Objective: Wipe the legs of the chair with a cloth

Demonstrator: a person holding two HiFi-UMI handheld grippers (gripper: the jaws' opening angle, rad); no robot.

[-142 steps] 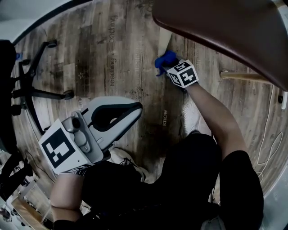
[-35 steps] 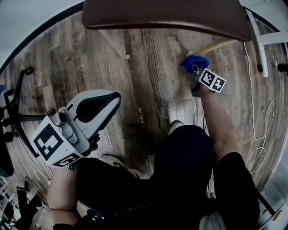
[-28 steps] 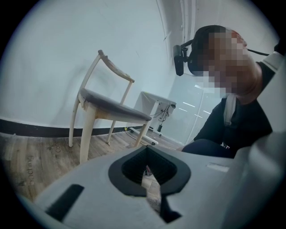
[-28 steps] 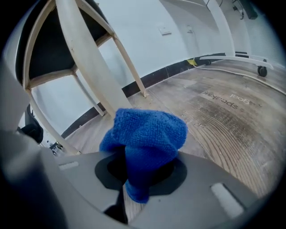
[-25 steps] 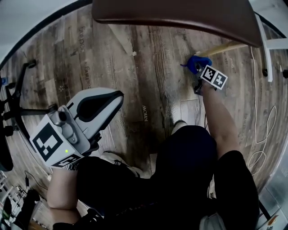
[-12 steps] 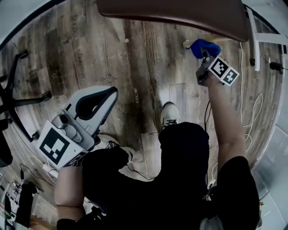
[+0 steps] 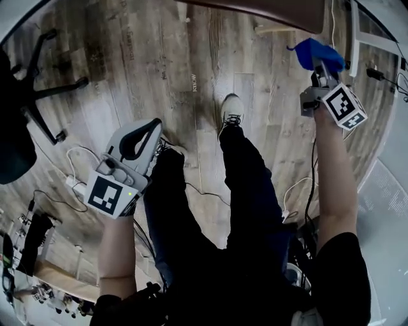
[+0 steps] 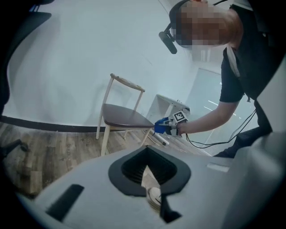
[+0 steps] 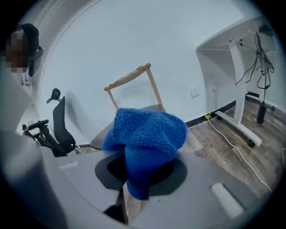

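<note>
The wooden chair [image 8: 123,117] with its dark brown seat and pale legs stands by the white wall; in the head view only its seat edge [image 7: 268,7] and one leg [image 7: 274,28] show at the top. My right gripper [image 7: 319,67] is shut on a blue cloth [image 7: 313,51], held in the air to the right of the chair and clear of its legs. The cloth [image 9: 147,132] bulges over the shut jaws in the right gripper view. My left gripper [image 7: 153,124] hangs low at the left, shut and holding nothing.
A black office chair base [image 7: 51,95] stands at the upper left. A white desk frame [image 7: 357,38] with hanging cables stands right of the chair. Cables [image 7: 80,172] trail over the wood floor. The person's shoe [image 7: 231,111] is planted mid-floor.
The person has risen, so the floor and chair look farther off. My right gripper has lifted the blue cloth off the chair leg and moved right. My left gripper has dropped lower.
</note>
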